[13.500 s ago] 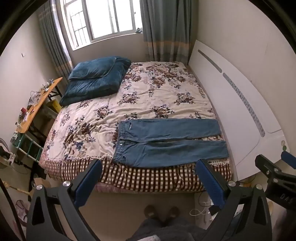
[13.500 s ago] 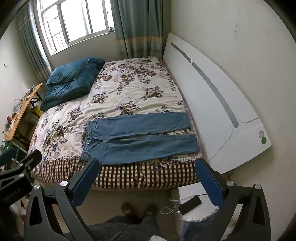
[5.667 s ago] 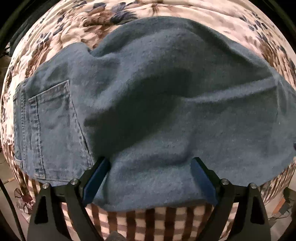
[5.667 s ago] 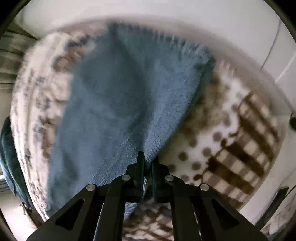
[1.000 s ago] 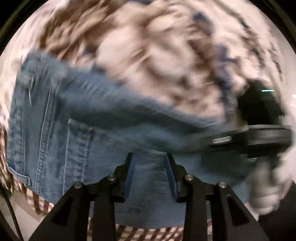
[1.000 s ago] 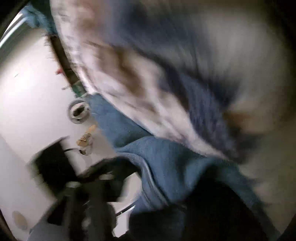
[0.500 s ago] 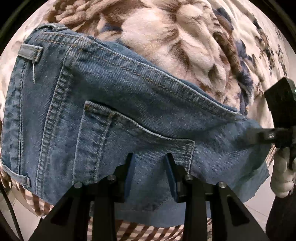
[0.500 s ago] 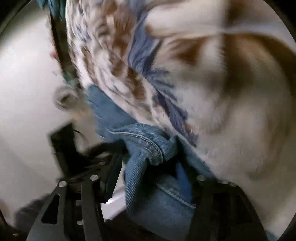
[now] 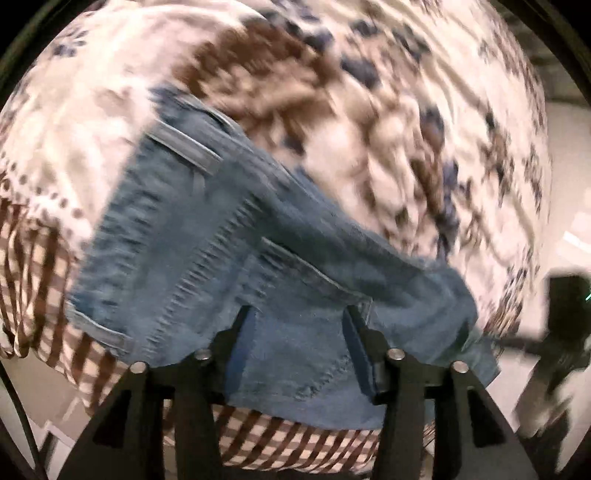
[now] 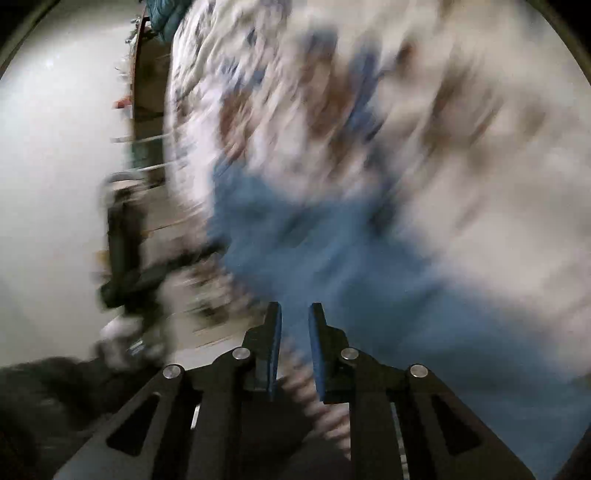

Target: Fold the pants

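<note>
The blue jeans [image 9: 221, 258] lie folded near the bed's front edge, back pocket and belt loop facing up. My left gripper [image 9: 299, 332] points steeply down over the pocket. Its jaws are opening, and the denim lies beneath them without being pinched. The right wrist view is heavily blurred, and the jeans [image 10: 295, 240] are a blue patch ahead. My right gripper [image 10: 295, 332] hovers above them with its jaws closing to a narrow gap that holds nothing. Each gripper shows in the other's view as a dark blur: the right gripper [image 9: 565, 314] and the left gripper [image 10: 122, 251].
A floral quilt [image 9: 369, 110] covers the bed, with a brown checked border [image 9: 37, 258] hanging over the front edge. In the right wrist view a wooden desk [image 10: 147, 74] and a teal pillow [image 10: 166, 14] lie far off. A white-gloved hand [image 10: 118, 332] holds the left gripper.
My left gripper's jaws have widened and it has drawn back from the pocket. My right gripper has let go of the waistband, lifted away, and narrowed its jaws.
</note>
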### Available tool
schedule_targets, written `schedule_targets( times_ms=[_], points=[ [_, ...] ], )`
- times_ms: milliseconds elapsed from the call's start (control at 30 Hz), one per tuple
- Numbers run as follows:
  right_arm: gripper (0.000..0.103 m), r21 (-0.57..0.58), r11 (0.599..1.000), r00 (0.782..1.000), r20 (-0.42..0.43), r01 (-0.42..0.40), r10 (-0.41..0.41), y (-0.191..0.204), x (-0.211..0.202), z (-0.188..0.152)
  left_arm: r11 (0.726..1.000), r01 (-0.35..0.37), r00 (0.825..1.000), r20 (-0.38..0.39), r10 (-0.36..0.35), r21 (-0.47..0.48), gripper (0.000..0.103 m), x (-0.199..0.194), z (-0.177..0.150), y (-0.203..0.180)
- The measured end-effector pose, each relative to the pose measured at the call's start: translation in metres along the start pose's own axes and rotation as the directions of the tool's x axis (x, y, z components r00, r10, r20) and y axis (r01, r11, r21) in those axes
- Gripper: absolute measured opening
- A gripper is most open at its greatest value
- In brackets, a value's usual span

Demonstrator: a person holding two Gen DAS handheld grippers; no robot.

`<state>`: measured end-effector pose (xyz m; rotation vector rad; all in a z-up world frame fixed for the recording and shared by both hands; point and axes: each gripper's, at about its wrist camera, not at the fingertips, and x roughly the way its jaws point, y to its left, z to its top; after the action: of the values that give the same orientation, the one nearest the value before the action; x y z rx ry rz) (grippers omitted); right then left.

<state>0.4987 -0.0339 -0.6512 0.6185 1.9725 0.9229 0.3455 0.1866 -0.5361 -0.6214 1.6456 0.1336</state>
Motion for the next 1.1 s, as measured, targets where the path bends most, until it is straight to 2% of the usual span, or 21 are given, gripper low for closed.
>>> schedule_targets(
  times_ms=[33, 100, 133, 200, 267, 333, 367, 400, 433, 533, 600, 633, 667, 700, 733, 767, 933, 967, 1000, 1033, 1100],
  points=[
    [0.017, 0.046, 0.996, 0.997, 0.01, 0.079, -0.08, -0.012, 0.018, -0.003, 1.0, -0.006, 1.0, 0.009, 0.006, -0.007, 0.047, 0.0, 0.002, 0.008],
    [0.013, 0.147, 0.948, 0.953, 0.07, 0.284, -0.296, -0.038, 0.026, -0.001, 0.999, -0.023, 1.0, 0.021, 0.024, -0.025, 0.047, -0.001, 0.008, 0.022],
    [0.0, 0.24, 0.924, 0.935, 0.122, 0.297, -0.332, -0.058, 0.019, -0.002, 0.999, -0.033, 0.999, 0.033, 0.034, -0.034, 0.047, -0.002, 0.013, 0.032],
    [0.0, 0.418, 0.885, 0.906, 0.262, 0.203, -0.331, -0.083, -0.005, -0.015, 0.997, -0.055, 0.996, 0.063, 0.058, -0.045, 0.047, -0.009, 0.018, 0.046],
    [0.0, 0.428, 0.87, 0.864, 0.311, 0.244, -0.396, -0.067, -0.011, -0.028, 0.994, -0.078, 0.991, 0.103, 0.085, -0.07, 0.047, -0.017, 0.022, 0.063],
    [0.02, 0.415, 0.861, 0.836, 0.326, 0.293, -0.441, -0.041, -0.003, -0.046, 0.992, -0.094, 0.986, 0.131, 0.104, -0.082, 0.047, -0.019, 0.027, 0.08],
    [0.03, 0.413, 0.865, 0.834, 0.338, 0.285, -0.436, -0.032, -0.002, -0.058, 0.991, -0.101, 0.986, 0.125, 0.111, -0.086, 0.047, -0.016, 0.033, 0.089],
    [0.051, 0.422, 0.868, 0.831, 0.359, 0.262, -0.425, -0.024, 0.002, -0.071, 0.992, -0.093, 0.988, 0.113, 0.102, -0.083, 0.047, -0.012, 0.038, 0.096],
    [0.062, 0.439, 0.866, 0.824, 0.381, 0.238, -0.419, -0.015, 0.006, -0.086, 0.994, -0.083, 0.991, 0.097, 0.091, -0.077, 0.047, -0.006, 0.042, 0.099],
    [0.062, 0.518, 0.839, 0.813, 0.41, 0.166, -0.413, -0.007, 0.025, -0.137, 0.996, -0.088, 0.996, 0.023, 0.088, 0.0, 0.048, 0.025, 0.052, 0.096],
    [0.062, 0.618, 0.777, 0.798, 0.404, 0.123, -0.448, -0.024, 0.03, -0.175, 0.991, -0.117, 0.992, 0.052, 0.114, 0.068, 0.045, 0.033, 0.054, 0.09],
    [0.062, 0.665, 0.739, 0.788, 0.393, 0.112, -0.473, -0.025, 0.037, -0.19, 0.984, -0.136, 0.989, 0.075, 0.128, 0.113, 0.037, 0.033, 0.052, 0.084],
    [0.062, 0.707, 0.7, 0.782, 0.38, 0.1, -0.495, -0.033, 0.042, -0.205, 0.967, -0.182, 0.981, 0.097, 0.167, 0.179, 0.024, 0.032, 0.048, 0.073],
    [0.062, 0.732, 0.676, 0.781, 0.374, 0.082, -0.5, -0.046, 0.047, -0.216, 0.942, -0.235, 0.97, 0.125, 0.21, 0.239, 0.022, 0.03, 0.045, 0.064],
    [0.062, 0.752, 0.657, 0.784, 0.377, 0.05, -0.492, -0.053, 0.051, -0.226, 0.891, -0.332, 0.94, 0.189, 0.285, 0.309, 0.022, 0.027, 0.04, 0.054],
    [0.062, 0.766, 0.642, 0.788, 0.382, 0.022, -0.483, -0.06, 0.057, -0.233, 0.862, -0.373, 0.925, 0.213, 0.316, 0.342, 0.022, 0.027, 0.039, 0.05],
    [0.062, 0.831, 0.544, 0.798, 0.404, -0.115, -0.448, -0.108, 0.07, -0.261, 0.889, -0.343, 0.937, 0.183, 0.299, 0.303, 0.023, 0.031, 0.055, 0.061],
    [0.06, 0.823, 0.536, 0.799, 0.445, -0.187, -0.404, -0.117, 0.075, -0.263, 0.892, -0.344, 0.936, 0.18, 0.302, 0.294, 0.023, 0.031, 0.056, 0.061],
    [0.034, 0.798, 0.536, 0.783, 0.51, -0.275, -0.357, -0.124, 0.08, -0.264, 0.891, -0.351, 0.933, 0.187, 0.307, 0.288, 0.023, 0.03, 0.055, 0.06],
    [0.011, 0.801, 0.529, 0.775, 0.514, -0.28, -0.368, -0.125, 0.08, -0.266, 0.885, -0.363, 0.928, 0.198, 0.315, 0.292, 0.023, 0.028, 0.053, 0.064],
    [0.008, 0.782, 0.557, 0.748, 0.541, -0.279, -0.385, -0.119, 0.077, -0.27, 0.876, -0.378, 0.922, 0.209, 0.327, 0.299, 0.023, 0.026, 0.049, 0.067]
  ],
)
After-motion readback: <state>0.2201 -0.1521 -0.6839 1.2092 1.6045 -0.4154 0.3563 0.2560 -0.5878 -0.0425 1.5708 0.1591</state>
